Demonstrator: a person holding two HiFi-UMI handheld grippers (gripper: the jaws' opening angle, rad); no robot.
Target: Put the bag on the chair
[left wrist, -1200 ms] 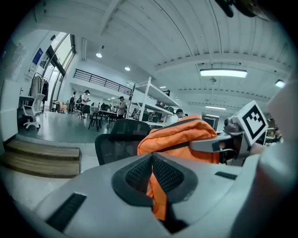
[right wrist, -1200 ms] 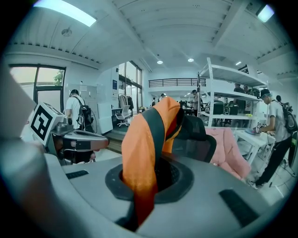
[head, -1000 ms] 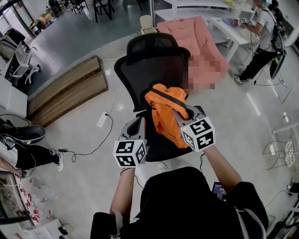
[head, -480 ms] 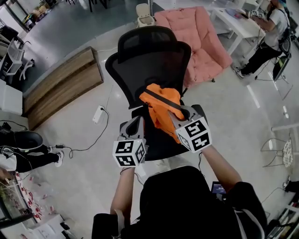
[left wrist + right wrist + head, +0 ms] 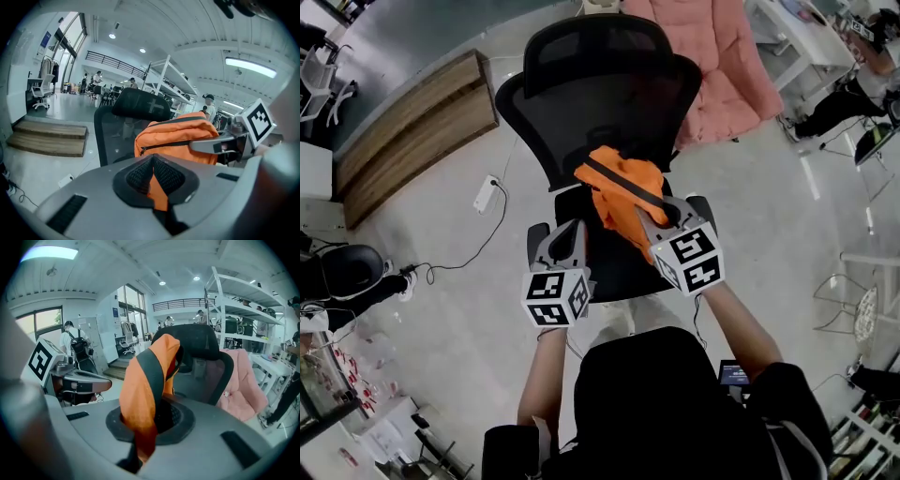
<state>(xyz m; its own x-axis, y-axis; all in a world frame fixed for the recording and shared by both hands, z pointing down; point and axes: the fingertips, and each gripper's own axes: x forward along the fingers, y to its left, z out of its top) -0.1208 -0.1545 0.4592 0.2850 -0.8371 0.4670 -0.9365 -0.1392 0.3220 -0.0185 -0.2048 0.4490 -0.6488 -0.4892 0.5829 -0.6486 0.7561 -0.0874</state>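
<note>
An orange bag (image 5: 623, 187) with a black band hangs over the seat of a black mesh office chair (image 5: 600, 103), close to its backrest. My right gripper (image 5: 643, 216) is shut on the bag's orange fabric and black strap, which rise out of its pads in the right gripper view (image 5: 145, 423). At the bag's left side my left gripper (image 5: 572, 231) is shut, and a strip of orange cloth shows pinched between its pads (image 5: 152, 176). The bag (image 5: 173, 138) bulges ahead of it, before the chair's headrest (image 5: 136, 103). I cannot tell whether the bag's underside touches the seat.
A pink armchair (image 5: 722, 66) stands behind the chair to the right. A low wooden platform (image 5: 403, 131) lies at the left, with a power strip (image 5: 485, 194) and its cable on the floor. A person (image 5: 853, 94) stands by a white table (image 5: 787, 37).
The head camera has tilted, so the chair sits higher in view. Both grippers have kept their hold and carried the bag a little farther toward the backrest.
</note>
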